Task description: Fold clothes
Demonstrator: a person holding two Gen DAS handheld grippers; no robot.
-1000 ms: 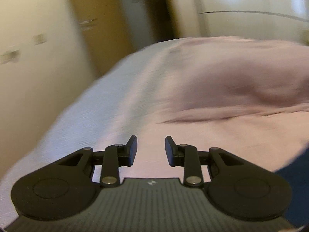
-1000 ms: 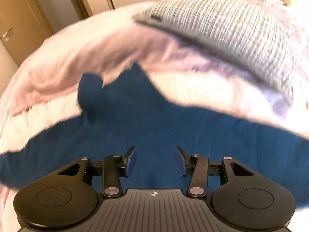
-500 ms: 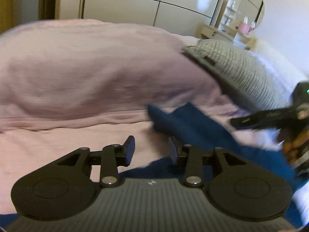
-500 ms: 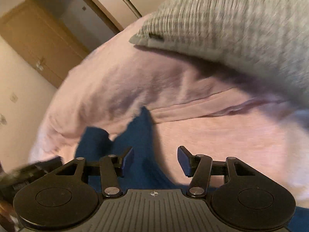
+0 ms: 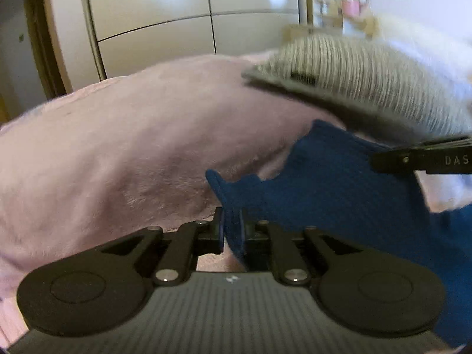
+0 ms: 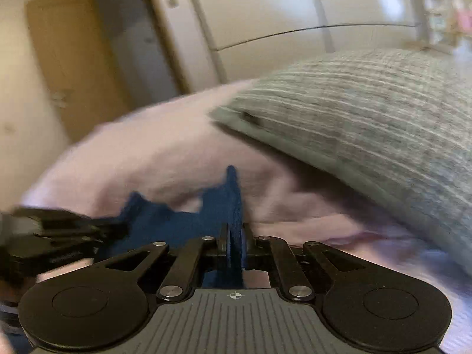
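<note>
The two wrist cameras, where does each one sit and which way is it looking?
Left wrist: on the left gripper, looking down along its closing jaws, blue cloth between them; right gripper at right edge.
Right wrist: on the right gripper, shut on the cloth's edge; left gripper at left edge.
Shared: the cloth, pink blanket, grey knit, white wardrobe.

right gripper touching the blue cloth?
Touching. The right wrist view shows the right gripper with both pads pressed onto a fold of the blue cloth standing between them.
</note>
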